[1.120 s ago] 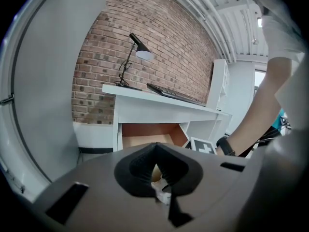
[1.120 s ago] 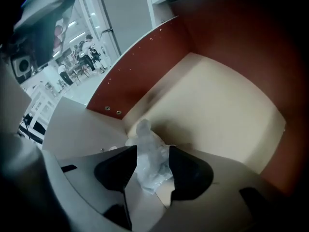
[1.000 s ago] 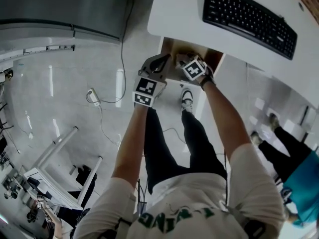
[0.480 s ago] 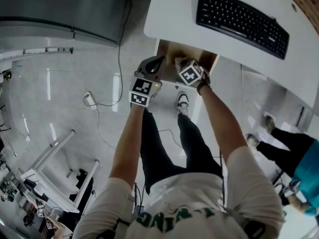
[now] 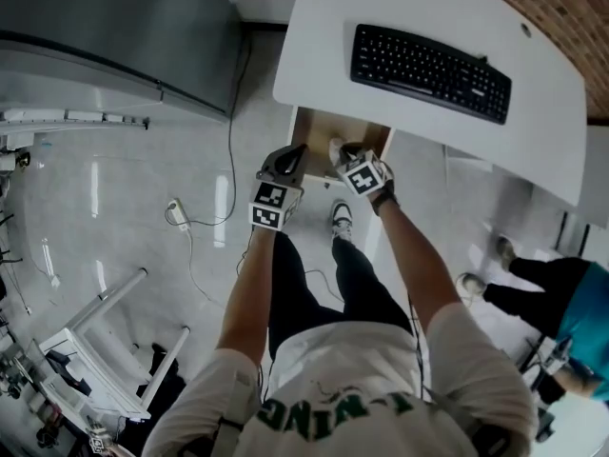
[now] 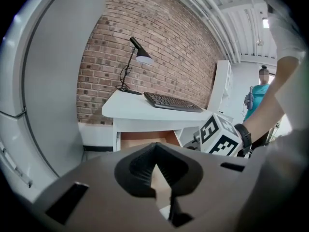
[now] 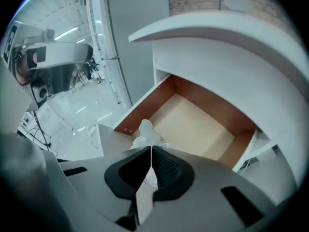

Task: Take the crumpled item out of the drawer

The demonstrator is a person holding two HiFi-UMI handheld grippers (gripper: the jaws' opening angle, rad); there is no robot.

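Note:
Under the white desk the wooden drawer stands pulled open. My right gripper is at the drawer's front edge. In the right gripper view its jaws are closing the last bit on a white crumpled paper, and the pads press on it. The paper sticks up past the tips, above the drawer's front rim. The drawer's bare bottom shows behind it. My left gripper hangs just left of the drawer front. Its jaws are shut with nothing between them.
A black keyboard lies on the desk and a desk lamp stands at its far end by the brick wall. A grey cabinet is to the left. A power strip lies on the floor. A person in teal stands at right.
The head camera has tipped, so desk and drawer sit lower in view. My right gripper has drawn back from inside the drawer to its front edge. The left gripper stays beside it.

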